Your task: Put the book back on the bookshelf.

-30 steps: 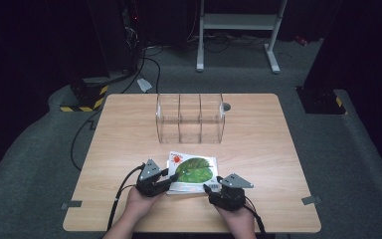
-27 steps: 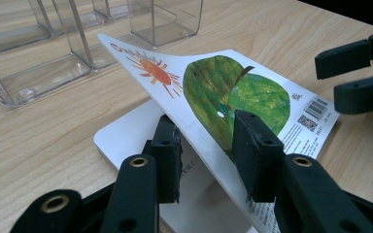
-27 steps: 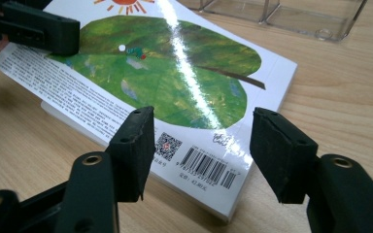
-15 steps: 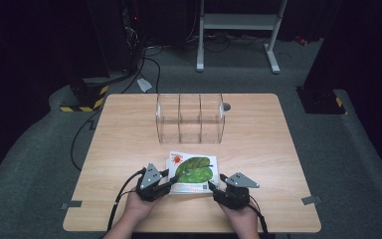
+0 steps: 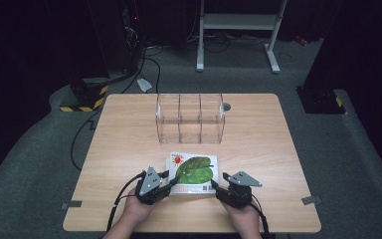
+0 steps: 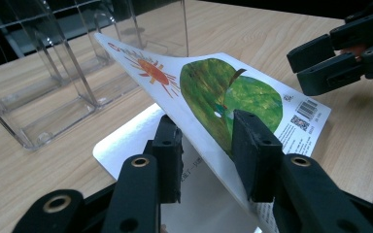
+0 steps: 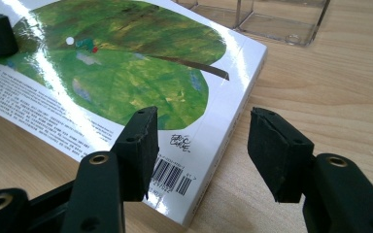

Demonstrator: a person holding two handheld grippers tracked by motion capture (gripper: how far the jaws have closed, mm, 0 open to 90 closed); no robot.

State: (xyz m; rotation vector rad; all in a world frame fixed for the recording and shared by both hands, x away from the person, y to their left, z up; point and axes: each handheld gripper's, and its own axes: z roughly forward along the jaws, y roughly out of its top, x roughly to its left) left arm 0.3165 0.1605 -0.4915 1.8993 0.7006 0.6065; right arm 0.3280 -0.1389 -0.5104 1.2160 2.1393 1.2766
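The left tool point(image 6: 206, 145) is clamped on the lifted back cover of the picture book point(image 6: 223, 92), one jaw under it and one on top. The right tool point(image 7: 199, 145) stands half open, its jaws having just widened a little, straddling the book's spine corner without pinching it. The book lies on the desk point(image 5: 278, 149), near its front edge. Behind it stands a clear three-compartment organizer point(image 5: 190, 119), all compartments bare.

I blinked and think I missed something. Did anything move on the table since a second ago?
Hardly anything. The left hand-held gripper keeps the book's cover pinched and lifted at one edge. The right hand-held gripper sits at the book's other edge, pads apart and not gripping; its jaws have just been opening a little. The book, the clear box and both hands stayed where they were.
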